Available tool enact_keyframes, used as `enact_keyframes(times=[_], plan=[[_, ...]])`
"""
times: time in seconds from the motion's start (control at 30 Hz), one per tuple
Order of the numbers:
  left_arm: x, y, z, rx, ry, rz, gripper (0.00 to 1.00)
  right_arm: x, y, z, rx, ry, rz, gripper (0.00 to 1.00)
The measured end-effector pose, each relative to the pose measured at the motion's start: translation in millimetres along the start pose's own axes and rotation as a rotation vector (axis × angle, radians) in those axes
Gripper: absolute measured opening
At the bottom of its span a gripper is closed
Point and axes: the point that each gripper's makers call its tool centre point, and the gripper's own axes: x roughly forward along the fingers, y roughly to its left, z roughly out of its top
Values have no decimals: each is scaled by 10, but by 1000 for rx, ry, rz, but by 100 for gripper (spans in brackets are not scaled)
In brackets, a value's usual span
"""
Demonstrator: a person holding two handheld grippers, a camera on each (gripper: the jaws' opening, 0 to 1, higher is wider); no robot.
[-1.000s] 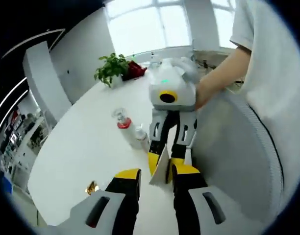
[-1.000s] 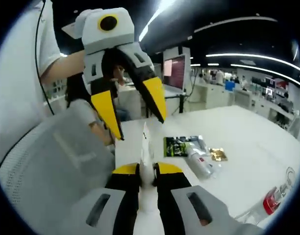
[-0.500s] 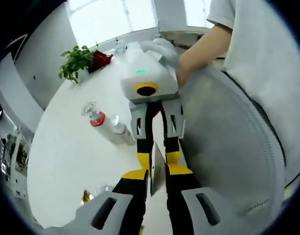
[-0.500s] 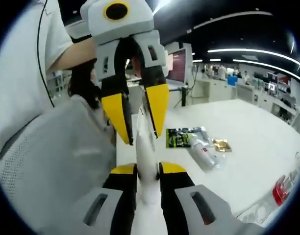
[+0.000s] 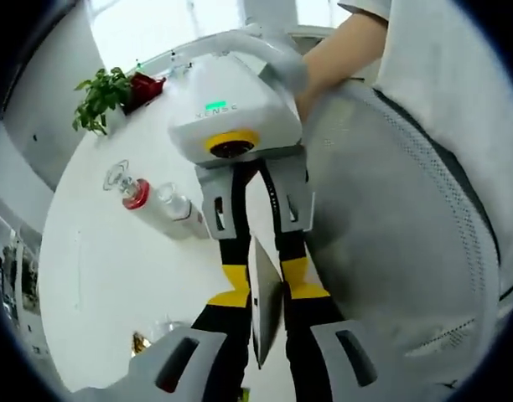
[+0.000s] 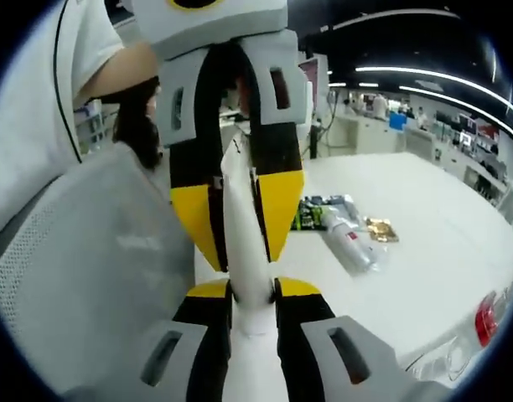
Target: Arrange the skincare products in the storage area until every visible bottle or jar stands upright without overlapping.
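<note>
Both tongs [image 5: 263, 295] on white tube [image 5: 265, 297]

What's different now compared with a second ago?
The two grippers have closed in on each other. The left gripper, which stood apart from the white tube, now has its jaws around it. The right gripper still clamps it. The lying bottles stayed put.

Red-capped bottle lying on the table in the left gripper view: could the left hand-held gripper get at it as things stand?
Probably not yet. The left hand-held gripper is closed on a thin white piece, and the right hand-held gripper holds that piece too, partly between it and the red-capped bottle.
</note>
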Motion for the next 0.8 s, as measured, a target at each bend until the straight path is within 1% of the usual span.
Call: enact_keyframes(times=[0.17,0.2,0.33,0.47,0.57,0.63,0.7,0.8], plan=[[23,15,-28,-11,6,2,15,10,-27,-32,4,10,-8,19],[21,30,-26,-15,1,11,15,11,-39,-51,4,20,-15,19],[20,27,-29,-18,4,11,13,10,-36,-104,-8,55,-16,19],[24,31,-35,-21,7,15,13,14,-40,-113,-7,59,-19,20],[27,61,-36,-23,7,33,13,-3,-61,-115,0,59,-30,21],[27,90,-44,-29,8,38,13,-52,-74,-121,11,60,-40,22],[29,132,-51,-40,6,42,13,-107,-85,-142,51,59,-47,24],[34,196,-53,-49,3,53,13,-218,-127,-159,81,54,-69,27]])
